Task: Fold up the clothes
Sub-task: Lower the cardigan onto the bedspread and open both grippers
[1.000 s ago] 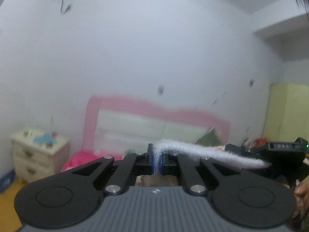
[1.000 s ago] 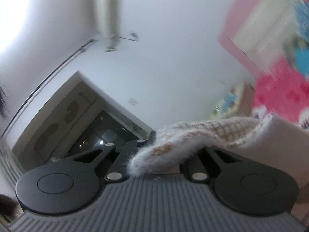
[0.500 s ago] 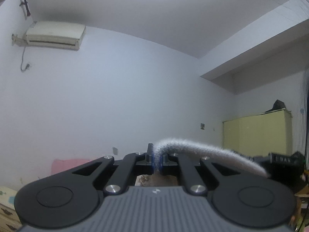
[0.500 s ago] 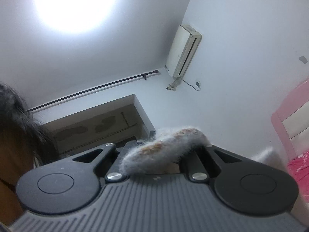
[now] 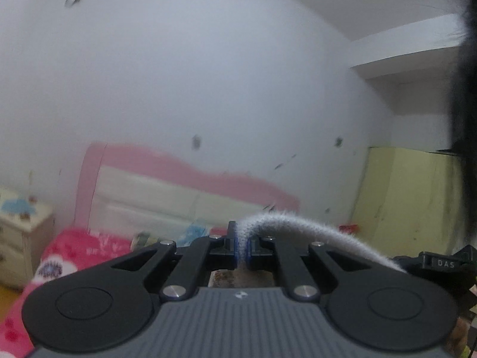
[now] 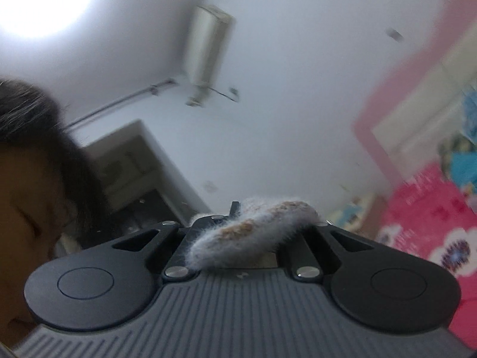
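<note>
My left gripper (image 5: 242,246) is shut on the edge of a fuzzy white knit garment (image 5: 313,238), which runs as a taut strip to the right toward the other gripper's black body (image 5: 441,264). My right gripper (image 6: 238,213) is shut on the same garment (image 6: 253,232), whose fluffy white and tan edge folds back over its fingers. Both grippers are held up in the air, pointing at the wall and ceiling. The rest of the garment hangs below, out of view.
A bed with a pink headboard (image 5: 184,176) and a pink patterned cover (image 5: 74,253) lies ahead. A white nightstand (image 5: 21,232) stands at the left and a yellow cabinet (image 5: 402,203) at the right. The person's head (image 6: 32,191) is close on the right wrist view's left.
Both grippers have tilted back down from the ceiling, so the bed and headboard are in view again. Both keep their hold on the garment.
</note>
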A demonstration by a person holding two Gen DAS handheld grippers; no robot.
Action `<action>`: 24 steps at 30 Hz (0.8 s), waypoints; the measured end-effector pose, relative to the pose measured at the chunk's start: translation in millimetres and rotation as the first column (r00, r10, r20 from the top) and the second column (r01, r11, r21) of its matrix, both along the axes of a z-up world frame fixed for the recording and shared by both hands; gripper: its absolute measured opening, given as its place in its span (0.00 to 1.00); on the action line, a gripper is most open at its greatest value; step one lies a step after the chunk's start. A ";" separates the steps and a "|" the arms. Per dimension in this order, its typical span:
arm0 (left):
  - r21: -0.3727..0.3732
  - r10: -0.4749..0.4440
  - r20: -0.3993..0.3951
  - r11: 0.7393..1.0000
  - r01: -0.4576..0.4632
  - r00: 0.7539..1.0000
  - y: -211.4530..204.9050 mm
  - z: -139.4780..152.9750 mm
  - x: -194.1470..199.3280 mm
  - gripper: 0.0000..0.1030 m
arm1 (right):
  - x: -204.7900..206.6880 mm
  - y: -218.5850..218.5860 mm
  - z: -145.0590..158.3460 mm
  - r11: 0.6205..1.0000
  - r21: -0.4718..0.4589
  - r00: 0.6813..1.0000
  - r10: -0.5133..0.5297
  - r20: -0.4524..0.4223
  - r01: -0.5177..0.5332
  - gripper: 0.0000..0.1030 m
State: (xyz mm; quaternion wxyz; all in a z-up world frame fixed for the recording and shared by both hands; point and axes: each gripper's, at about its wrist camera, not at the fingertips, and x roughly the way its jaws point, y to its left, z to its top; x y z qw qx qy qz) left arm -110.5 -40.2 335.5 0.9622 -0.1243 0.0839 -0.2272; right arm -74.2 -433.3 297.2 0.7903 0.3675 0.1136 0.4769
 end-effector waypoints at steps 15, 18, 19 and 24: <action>0.247 0.245 -0.416 0.957 -0.151 0.876 25.8 -208.0 351.0 0.52 | 339.9 128.8 -172.9 0.947 -0.309 0.877 -0.217 -0.429 0.084 0.09; 0.322 0.354 -0.516 0.924 -0.207 0.780 44.2 -283.8 360.9 0.52 | 381.1 140.1 -264.1 0.912 -0.411 0.733 -0.279 -0.621 -0.002 0.22; 0.313 0.365 -0.548 0.924 -0.220 0.753 52.6 -299.8 352.1 0.52 | 386.4 140.7 -288.7 0.893 -0.448 0.680 -0.314 -0.662 -0.023 0.22; 0.290 0.344 -0.642 0.936 -0.198 0.685 88.1 -337.8 296.7 0.53 | 346.2 112.4 -333.8 0.874 -0.483 0.661 -0.334 -0.672 -0.050 0.24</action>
